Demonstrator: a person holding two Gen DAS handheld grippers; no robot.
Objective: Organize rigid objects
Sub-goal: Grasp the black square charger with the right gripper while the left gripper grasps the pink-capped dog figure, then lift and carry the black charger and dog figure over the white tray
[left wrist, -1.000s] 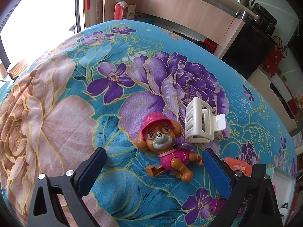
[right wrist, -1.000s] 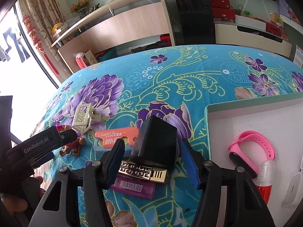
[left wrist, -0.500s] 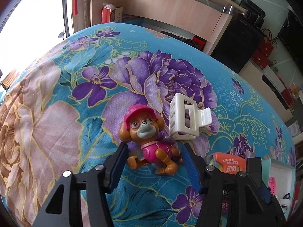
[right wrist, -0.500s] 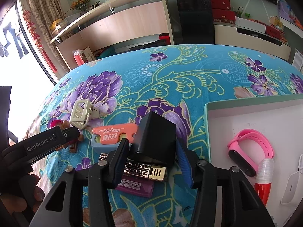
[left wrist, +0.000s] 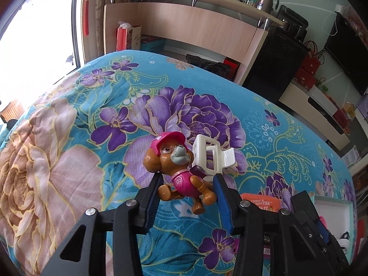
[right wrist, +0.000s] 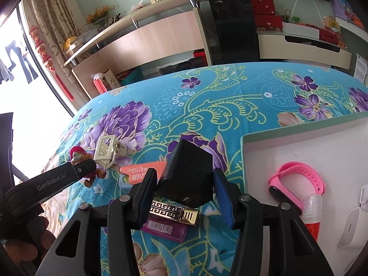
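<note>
My left gripper (left wrist: 188, 189) is shut on a brown toy dog with a pink cap (left wrist: 177, 164) and holds it raised above the floral cloth. A white hair claw clip (left wrist: 212, 157) lies just behind it. My right gripper (right wrist: 185, 189) is shut on a black charger block (right wrist: 187, 172) and holds it above a gold lighter (right wrist: 174, 212) and a purple lighter (right wrist: 164, 230). The toy dog (right wrist: 79, 155) and left gripper also show at the left of the right wrist view.
An orange carrot knife card (right wrist: 140, 169) lies left of the black block. A white tray (right wrist: 299, 142) at right holds a pink wristband (right wrist: 299, 177), a red tube (right wrist: 311, 216) and a white item (right wrist: 354, 227). Shelves and cabinets stand beyond the table.
My left gripper closed on the toy dog and lifted it upright. My right gripper closed tighter on the black block and raised it slightly.
</note>
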